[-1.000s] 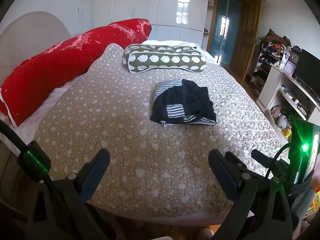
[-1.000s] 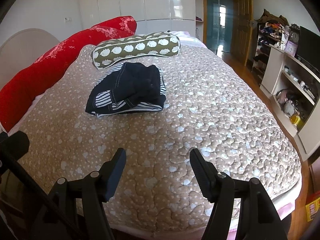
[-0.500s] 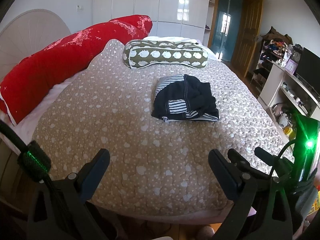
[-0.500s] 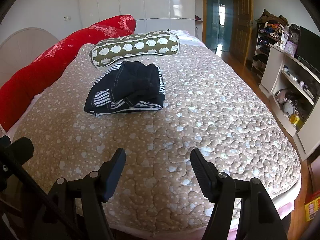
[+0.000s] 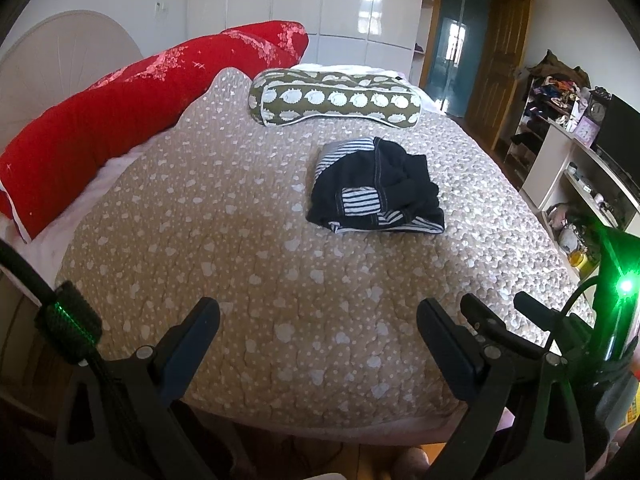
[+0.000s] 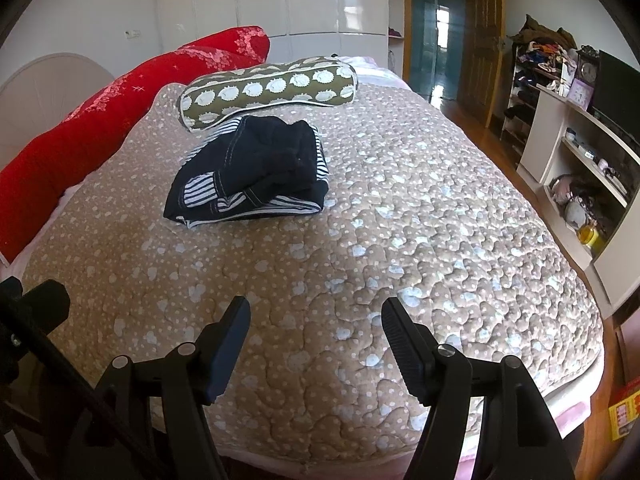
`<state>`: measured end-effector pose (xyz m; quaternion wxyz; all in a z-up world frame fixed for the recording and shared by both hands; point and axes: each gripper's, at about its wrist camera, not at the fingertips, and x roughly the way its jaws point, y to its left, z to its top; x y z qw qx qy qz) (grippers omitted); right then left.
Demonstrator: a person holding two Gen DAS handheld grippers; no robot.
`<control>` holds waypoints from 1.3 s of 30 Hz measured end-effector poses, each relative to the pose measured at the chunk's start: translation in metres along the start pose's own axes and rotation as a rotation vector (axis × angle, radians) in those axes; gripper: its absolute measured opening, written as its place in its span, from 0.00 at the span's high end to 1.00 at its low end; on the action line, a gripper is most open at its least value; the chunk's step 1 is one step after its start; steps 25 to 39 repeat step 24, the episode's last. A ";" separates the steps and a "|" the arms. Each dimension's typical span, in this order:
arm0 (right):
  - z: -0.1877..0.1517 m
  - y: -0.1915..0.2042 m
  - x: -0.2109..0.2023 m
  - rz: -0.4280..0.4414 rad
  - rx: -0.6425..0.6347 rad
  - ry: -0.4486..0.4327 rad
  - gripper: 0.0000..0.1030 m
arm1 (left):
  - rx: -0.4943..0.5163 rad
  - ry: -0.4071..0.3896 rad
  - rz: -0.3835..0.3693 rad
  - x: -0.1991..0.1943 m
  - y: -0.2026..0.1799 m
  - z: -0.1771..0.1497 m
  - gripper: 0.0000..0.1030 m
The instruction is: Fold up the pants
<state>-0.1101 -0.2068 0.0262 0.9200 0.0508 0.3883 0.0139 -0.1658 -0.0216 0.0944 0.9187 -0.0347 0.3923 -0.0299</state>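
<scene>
Both claws are hovering with jaws spread wide and empty above the near edge of a quilted beige bedspread [image 5: 224, 240]: the left gripper [image 5: 318, 332] and right gripper [image 6: 316, 330] are pointing toward dark navy pants [image 5: 376, 186] with striped lining, which are lying bunched mid-bed, well apart from either claw. Just beyond the pants, an olive bolster pillow [image 6: 268, 90] is resting beside a red pillow [image 5: 132, 108]; no lettering is proving legible.

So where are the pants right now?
The pants lie bunched on the quilt, mid-bed, just in front of the green pillow; both grippers hang open near the bed's foot, far from them.
</scene>
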 end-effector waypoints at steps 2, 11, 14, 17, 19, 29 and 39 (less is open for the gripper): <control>-0.001 0.000 0.003 0.001 0.000 0.004 0.30 | -0.004 0.009 0.001 0.004 0.002 -0.002 0.05; -0.006 0.003 0.016 -0.028 -0.034 0.022 0.30 | -0.040 0.065 0.005 0.025 0.011 -0.007 0.05; -0.005 0.003 0.017 -0.029 -0.034 0.020 0.29 | -0.034 0.067 0.018 0.028 0.010 -0.008 0.05; -0.004 0.004 0.020 -0.024 -0.039 0.021 0.29 | -0.029 0.067 0.029 0.029 0.010 -0.008 0.05; -0.003 0.004 0.021 -0.020 -0.045 0.022 0.29 | -0.023 0.067 0.038 0.030 0.009 -0.008 0.05; 0.000 0.002 0.024 -0.004 -0.041 0.018 0.29 | -0.006 0.056 0.080 0.030 0.006 -0.006 0.05; 0.000 0.002 0.024 -0.004 -0.041 0.018 0.29 | -0.006 0.056 0.080 0.030 0.006 -0.006 0.05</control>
